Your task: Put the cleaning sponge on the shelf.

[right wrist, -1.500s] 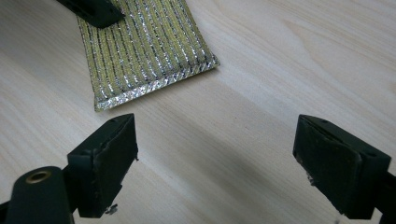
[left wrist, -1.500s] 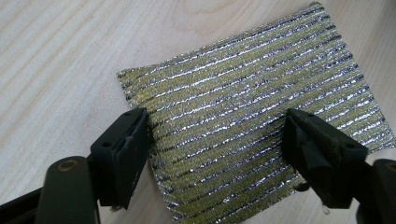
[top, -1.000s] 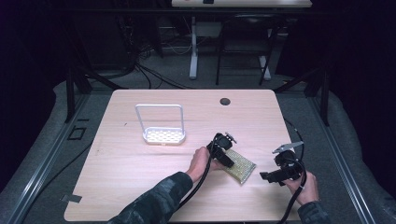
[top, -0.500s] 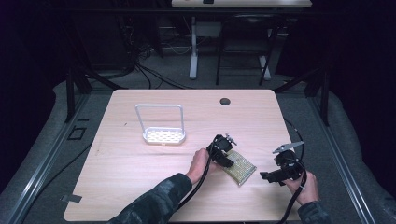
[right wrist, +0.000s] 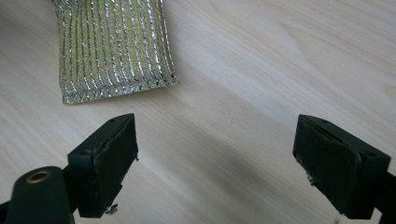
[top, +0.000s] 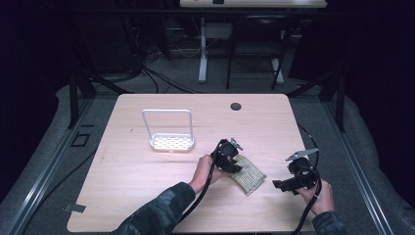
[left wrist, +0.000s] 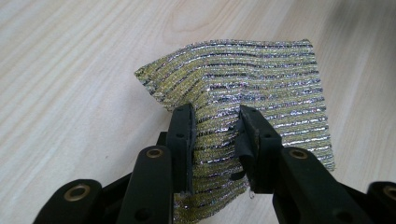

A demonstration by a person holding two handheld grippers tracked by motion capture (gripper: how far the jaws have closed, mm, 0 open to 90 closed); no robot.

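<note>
Left tool (left wrist: 215, 140) just closed, pinching glittery scouring pad (left wrist: 252, 79), forearm angled inward, right tool (right wrist: 217, 154) spread, seemingly hovering beside

Hidden and cut-off parts

The left gripper (left wrist: 217, 140) covers the scouring pad's (left wrist: 261, 84) near edge in its own view; the right gripper view crops the pad's far end at the top edge.
</note>
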